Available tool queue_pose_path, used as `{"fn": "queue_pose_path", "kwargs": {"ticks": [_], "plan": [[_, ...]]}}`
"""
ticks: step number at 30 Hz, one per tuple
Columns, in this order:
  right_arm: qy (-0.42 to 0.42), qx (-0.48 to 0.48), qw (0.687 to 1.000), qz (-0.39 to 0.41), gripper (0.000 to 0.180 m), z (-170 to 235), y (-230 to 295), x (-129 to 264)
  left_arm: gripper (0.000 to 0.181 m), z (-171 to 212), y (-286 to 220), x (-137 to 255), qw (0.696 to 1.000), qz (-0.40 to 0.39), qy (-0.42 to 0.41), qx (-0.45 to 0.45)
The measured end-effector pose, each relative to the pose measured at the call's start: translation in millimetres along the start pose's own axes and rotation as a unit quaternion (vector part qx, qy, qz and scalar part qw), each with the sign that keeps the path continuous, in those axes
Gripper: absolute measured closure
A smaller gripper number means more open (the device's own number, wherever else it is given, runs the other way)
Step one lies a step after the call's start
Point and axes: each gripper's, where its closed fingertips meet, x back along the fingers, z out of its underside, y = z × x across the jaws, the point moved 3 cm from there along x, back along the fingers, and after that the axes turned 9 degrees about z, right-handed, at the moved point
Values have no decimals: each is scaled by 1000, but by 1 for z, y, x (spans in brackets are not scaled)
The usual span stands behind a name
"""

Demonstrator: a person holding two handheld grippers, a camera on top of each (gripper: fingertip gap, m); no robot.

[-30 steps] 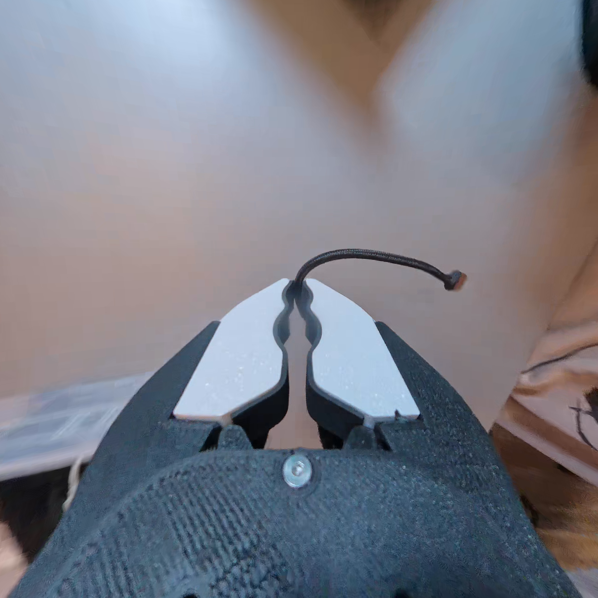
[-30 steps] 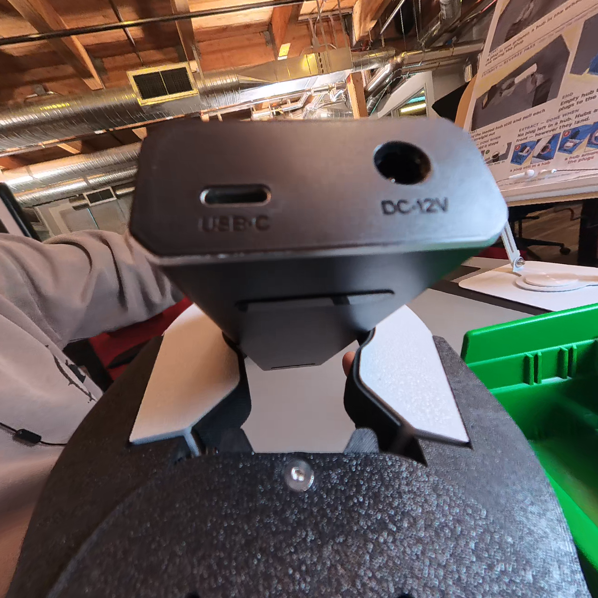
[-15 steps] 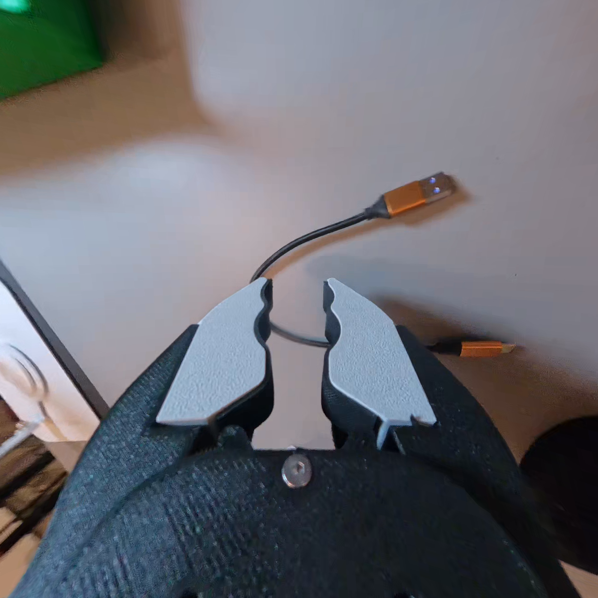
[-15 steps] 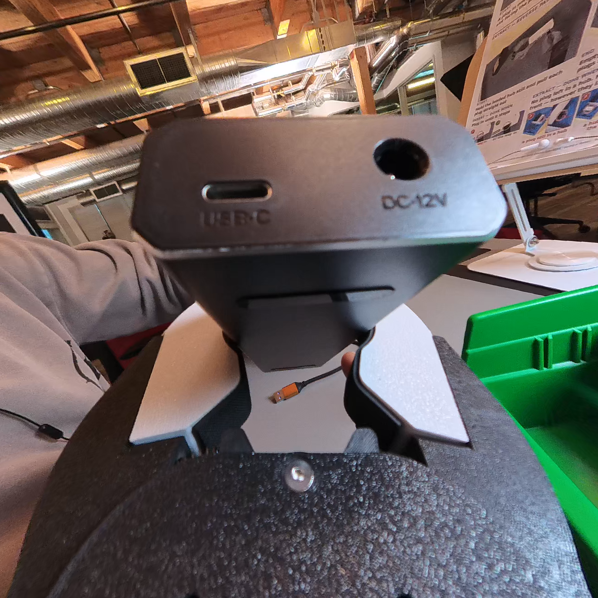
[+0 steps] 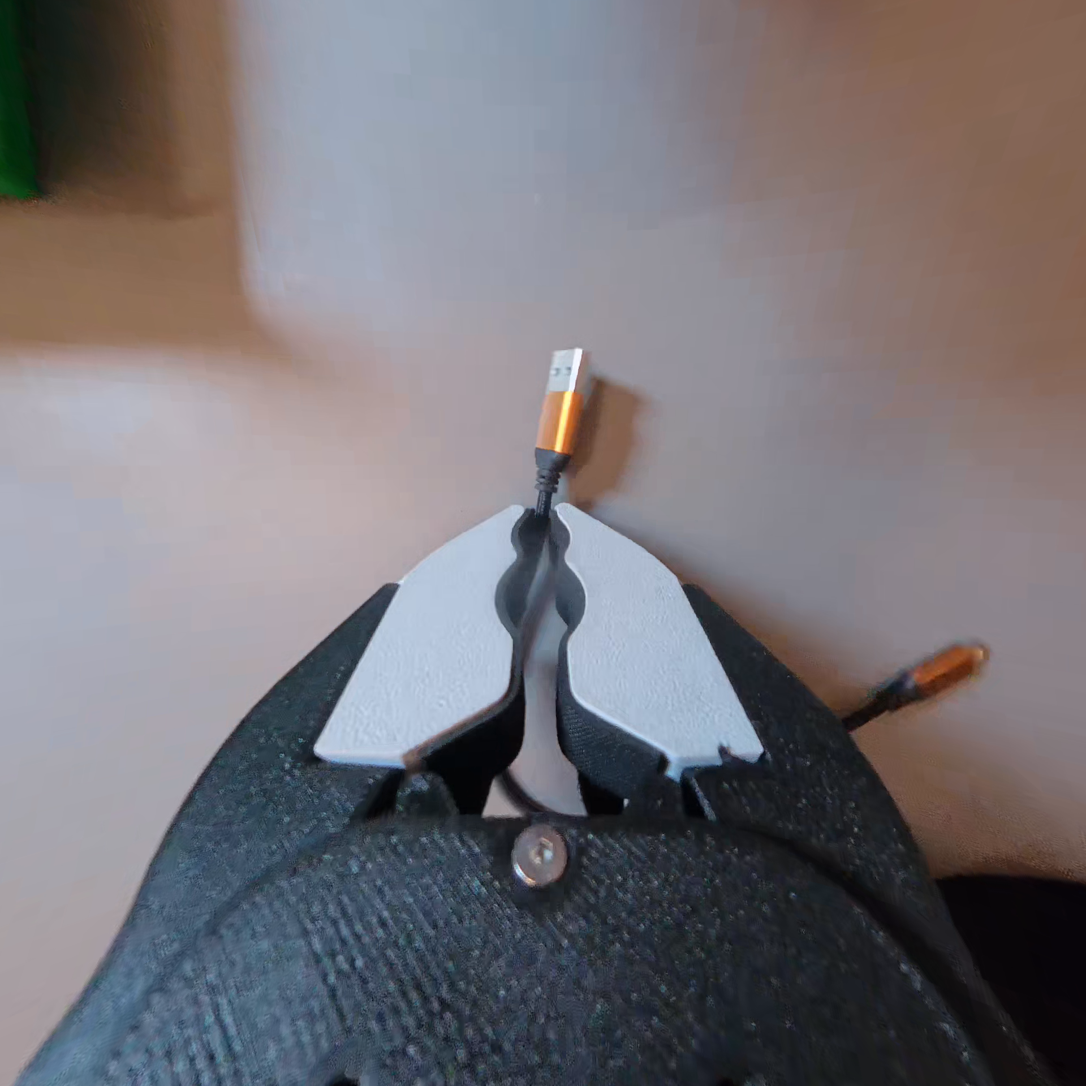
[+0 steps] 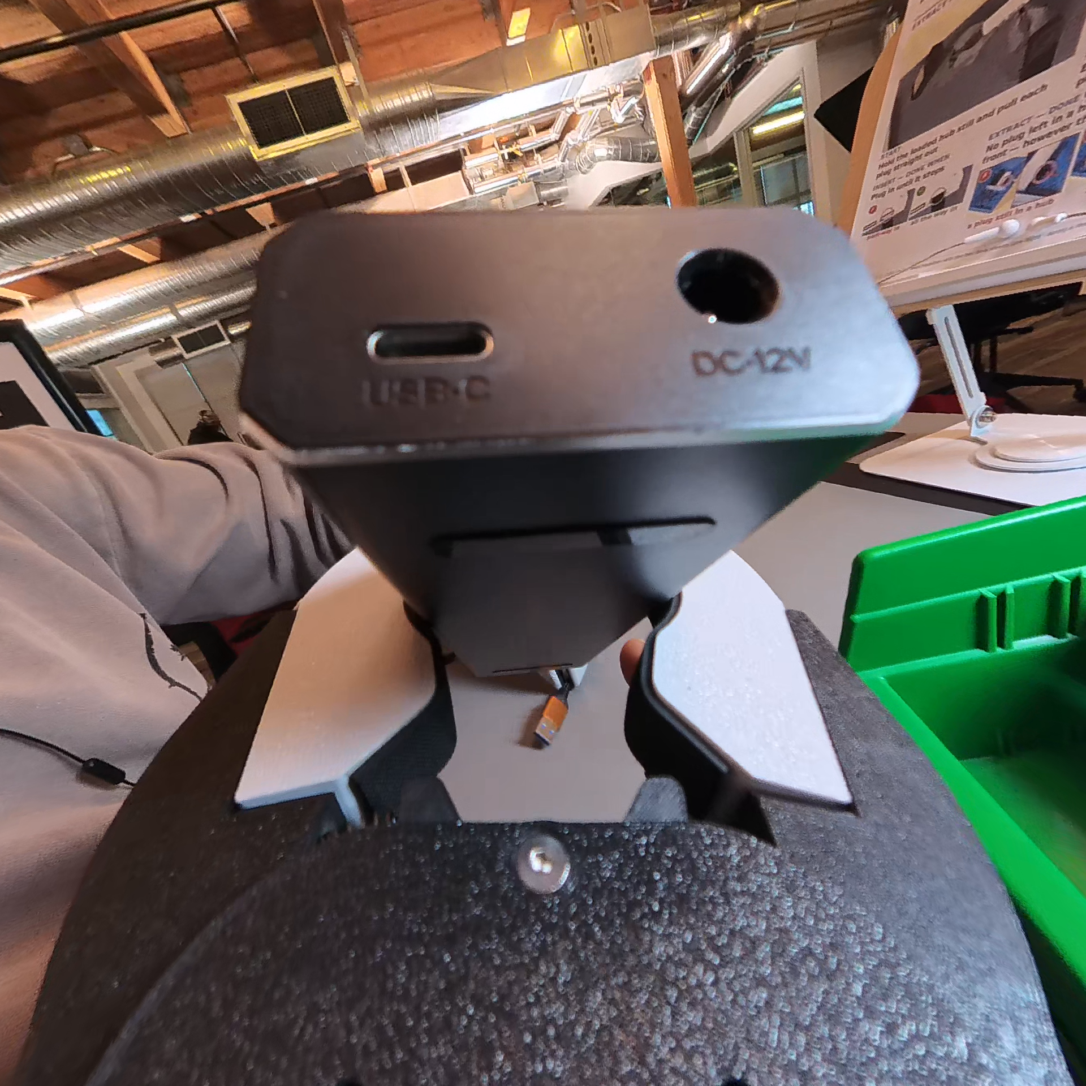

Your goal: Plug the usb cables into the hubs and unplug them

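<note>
my left gripper (image 5: 543, 510) is pinched tight on a thin black usb cable (image 5: 543, 499) just behind its strain relief, the white textured fingers (image 5: 435, 640) meeting at their tips around the cord. the plug (image 5: 563, 402) sticks out past the fingertips toward twelve o'clock, its long axis running straight away from me with a slight lean toward one o'clock: a smooth orange metal sleeve, then a flat silver shell at the far end. it sits above a pale grey table (image 5: 823, 294). the cord trails back between the fingers toward six o'clock. a second orange plug (image 5: 943, 673), blurred, lies on the table at about four o'clock, pointing toward two o'clock.

my right gripper (image 6: 540, 664) is clamped on a dark grey hub (image 6: 576, 376), a matte metal block with chamfered corners. its long axis runs away from me, and the end face, with an oval slot and a round socket, tilts up toward twelve o'clock. in the right wrist view the held plug shows under the hub, near six o'clock of it, aimed toward seven o'clock. a glossy green plastic bin (image 6: 969, 676) sits at four o'clock, and a grey sleeve (image 6: 129, 529) at nine o'clock.
</note>
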Motion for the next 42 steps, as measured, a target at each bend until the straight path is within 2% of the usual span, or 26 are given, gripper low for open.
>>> {"fn": "queue_pose_path", "kwargs": {"ticks": [4, 8, 16, 22, 27, 33, 38, 42], "plan": [[1, -3, 1000, 1, 108, 0, -2, 0, 176, -4, -2, 10, 990, 27, -116, 75], [11, -5, 1000, -8, 108, 5, -1, -1, 176, -6, -5, 16, 978, 24, -186, 87], [46, 5, 998, -30, 108, 21, 2, -5, 176, -8, -5, 19, 970, -45, -224, 79], [44, -7, 993, -107, 108, 26, 17, -3, 176, -15, -3, 31, 945, -77, -305, 89], [69, 5, 990, -126, 108, 35, 24, -5, 176, -29, -15, 46, 927, -85, -360, 65], [89, 11, 989, -116, 108, 43, 23, -9, 176, -33, -18, 38, 930, -83, -352, 63], [98, 28, 990, -96, 108, 42, 18, -8, 175, -7, -11, 11, 965, -91, -213, 120], [99, 51, 991, -75, 108, 35, 11, -3, 158, -6, -15, 3, 970, -71, -191, 134]]}}
